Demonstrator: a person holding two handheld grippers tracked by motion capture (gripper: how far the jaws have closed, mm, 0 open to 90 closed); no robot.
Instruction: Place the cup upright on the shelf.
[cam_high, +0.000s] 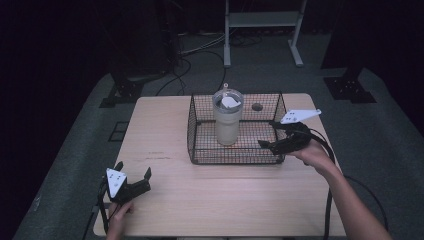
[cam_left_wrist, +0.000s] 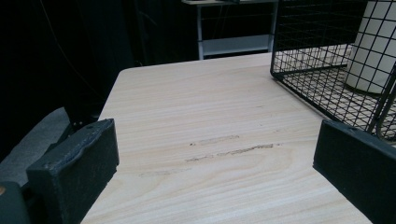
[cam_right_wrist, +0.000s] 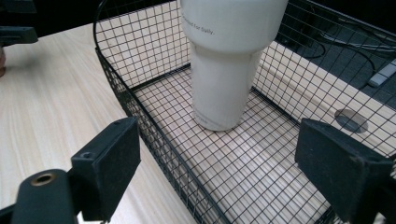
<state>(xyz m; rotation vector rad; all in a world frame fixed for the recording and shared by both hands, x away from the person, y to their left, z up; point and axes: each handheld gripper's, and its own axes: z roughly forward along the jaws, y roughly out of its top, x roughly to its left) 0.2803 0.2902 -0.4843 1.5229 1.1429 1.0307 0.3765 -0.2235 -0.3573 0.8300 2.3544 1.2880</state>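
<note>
Tumbler (cam_right_wrist: 223, 65) top cut off; lid (cam_high: 228, 101) detail unclear in basket (cam_high: 200, 145).

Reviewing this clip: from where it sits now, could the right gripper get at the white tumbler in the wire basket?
Probably yes. The right gripper is open at the wire basket's right end, aimed at the white tumbler. The basket has no lid, and nothing else stands inside it, so the way over the rim looks free.
</note>
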